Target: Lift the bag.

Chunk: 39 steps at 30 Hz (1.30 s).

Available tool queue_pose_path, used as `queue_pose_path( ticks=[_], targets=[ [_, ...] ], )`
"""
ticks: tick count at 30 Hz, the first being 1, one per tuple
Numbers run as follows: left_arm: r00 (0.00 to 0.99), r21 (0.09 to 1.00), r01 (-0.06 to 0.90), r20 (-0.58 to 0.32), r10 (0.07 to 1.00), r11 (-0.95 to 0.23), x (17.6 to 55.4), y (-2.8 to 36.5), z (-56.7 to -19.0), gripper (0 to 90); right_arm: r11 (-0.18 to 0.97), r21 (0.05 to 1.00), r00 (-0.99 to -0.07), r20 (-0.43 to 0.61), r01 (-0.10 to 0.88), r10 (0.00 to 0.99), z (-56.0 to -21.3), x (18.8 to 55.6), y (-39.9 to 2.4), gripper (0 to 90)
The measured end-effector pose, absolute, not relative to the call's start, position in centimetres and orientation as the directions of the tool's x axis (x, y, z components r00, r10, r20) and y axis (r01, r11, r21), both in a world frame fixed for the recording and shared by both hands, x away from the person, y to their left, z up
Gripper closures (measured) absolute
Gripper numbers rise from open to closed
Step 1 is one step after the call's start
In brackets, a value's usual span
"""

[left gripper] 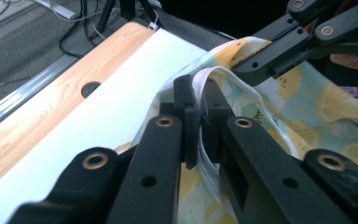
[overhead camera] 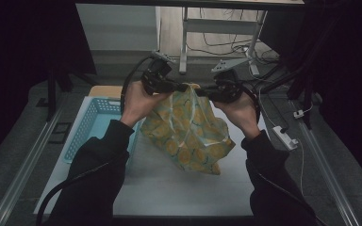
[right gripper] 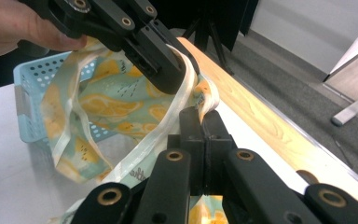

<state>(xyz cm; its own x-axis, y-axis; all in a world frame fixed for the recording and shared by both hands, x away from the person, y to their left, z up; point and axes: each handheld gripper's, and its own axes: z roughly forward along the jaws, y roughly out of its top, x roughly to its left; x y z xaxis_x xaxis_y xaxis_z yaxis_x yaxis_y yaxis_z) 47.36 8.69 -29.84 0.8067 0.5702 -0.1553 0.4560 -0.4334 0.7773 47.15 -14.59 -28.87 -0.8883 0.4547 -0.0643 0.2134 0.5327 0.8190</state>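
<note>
Holding lemon-print cloth up over white table, lower edge near surface; left gripper jaws clamped on pale hem, right gripper jaws pinched tight on same top edge just beside; blue basket at left

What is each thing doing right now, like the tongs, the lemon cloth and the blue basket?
Left tongs: shut on the cloth's pale hem.
Right tongs: shut on the cloth's top edge.
Lemon cloth: held up, hanging crumpled, lower end on the white table.
Blue basket: upright on the table, nothing seen inside it.
</note>
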Motion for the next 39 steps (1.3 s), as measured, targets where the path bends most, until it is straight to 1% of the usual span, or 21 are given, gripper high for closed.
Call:
queue_pose_path(
  ticks=[6,9,15,19,21,23,27,29,31,35,39],
  targets=[
    [0.800,0.761,0.476,-0.166,0.577,-0.440,47.9,8.5,-31.4,85.1,0.540,0.804,-0.882,-0.042,0.249,0.469,-30.4,47.7,-14.7,87.5],
    [0.800,0.763,0.475,-0.166,0.576,-0.440,47.9,8.5,-31.8,81.3,0.539,0.800,-0.879,-0.032,0.263,0.476,-30.8,47.9,-14.7,84.4],
    [0.809,0.778,0.440,-0.128,0.574,-0.448,47.6,8.4,-32.0,61.6,0.523,0.806,-0.871,-0.021,0.275,0.491,-31.0,47.9,-14.9,74.2],
    [0.807,0.787,0.445,-0.147,0.572,-0.427,47.5,8.9,-32.1,46.7,0.512,0.813,-0.866,-0.019,0.278,0.499,-31.0,47.9,-15.2,66.3],
    [0.806,0.788,0.443,-0.141,0.576,-0.428,47.3,9.1,-32.1,41.0,0.503,0.818,-0.864,-0.014,0.281,0.504,-31.0,47.8,-15.3,63.0],
    [0.805,0.792,0.439,-0.138,0.577,-0.424,47.1,9.4,-32.1,36.7,0.492,0.821,-0.860,-0.004,0.289,0.511,-30.9,47.8,-15.3,60.2],
    [0.800,0.800,0.449,-0.162,0.578,-0.397,46.9,9.9,-31.8,29.1,0.471,0.827,-0.852,0.019,0.308,0.523,-30.6,47.8,-15.5,56.4],
    [0.803,0.797,0.447,-0.158,0.575,-0.405,46.6,10.1,-31.7,26.3,0.462,0.828,-0.851,0.033,0.317,0.524,-30.6,47.8,-15.6,54.8],
    [0.800,0.791,0.448,-0.147,0.582,-0.416,46.4,10.3,-31.6,21.4,0.460,0.828,-0.851,0.039,0.322,0.524,-30.5,47.7,-15.6,53.1],
    [0.799,0.788,0.453,-0.152,0.582,-0.417,45.7,10.9,-31.7,16.9,0.446,0.834,-0.853,0.053,0.324,0.520,-30.3,47.5,-15.9,49.8],
    [0.792,0.788,0.455,-0.146,0.592,-0.414,45.2,11.7,-32.1,12.6,0.444,0.835,-0.852,0.054,0.325,0.521,-30.4,47.2,-16.2,43.0]
  ],
)
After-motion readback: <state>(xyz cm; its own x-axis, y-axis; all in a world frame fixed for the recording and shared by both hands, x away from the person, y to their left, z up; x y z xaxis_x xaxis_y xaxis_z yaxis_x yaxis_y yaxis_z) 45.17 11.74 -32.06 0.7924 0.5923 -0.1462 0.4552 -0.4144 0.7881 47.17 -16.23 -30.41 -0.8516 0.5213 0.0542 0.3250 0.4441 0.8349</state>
